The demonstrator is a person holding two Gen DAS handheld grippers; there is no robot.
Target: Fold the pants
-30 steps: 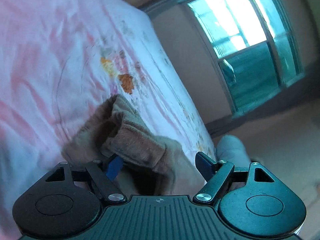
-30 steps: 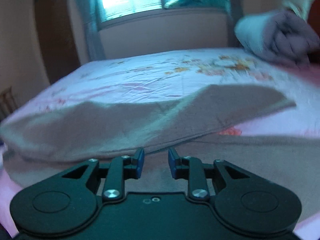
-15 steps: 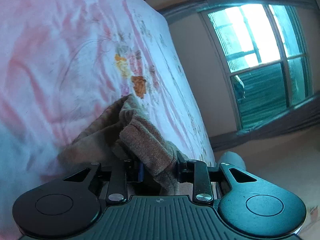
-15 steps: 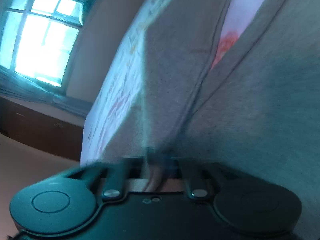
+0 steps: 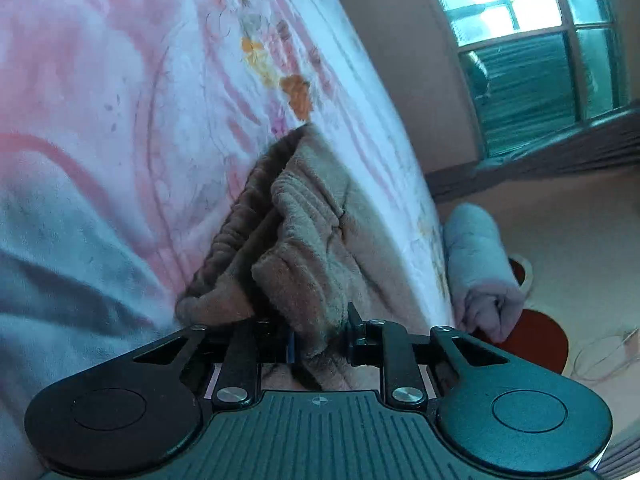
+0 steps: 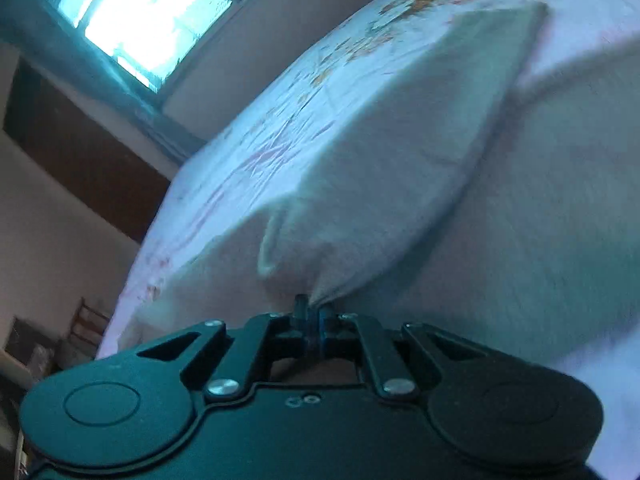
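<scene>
The pants (image 5: 304, 240) are brown-grey fleece and lie on a pink flowered bedsheet (image 5: 120, 100). In the left wrist view my left gripper (image 5: 320, 340) is shut on the bunched elastic waistband, which piles up in folds just ahead of the fingers. In the right wrist view my right gripper (image 6: 312, 316) is shut on a pinch of a pants leg (image 6: 380, 184); the cloth stretches away from it in a lifted fold toward the hem at the far right. The rest of the pants (image 6: 540, 240) lies flat to the right.
A rolled pale towel or blanket (image 5: 480, 264) sits beyond the bed's edge over a red round object (image 5: 532, 340) on the floor. A window (image 5: 540, 40) is on the far wall. A dark wooden cabinet (image 6: 80, 160) and a chair (image 6: 86, 324) stand left of the bed.
My left gripper went from open around the waistband to shut on it. My right gripper closed on the pants leg and tilted, lifting a fold of cloth.
</scene>
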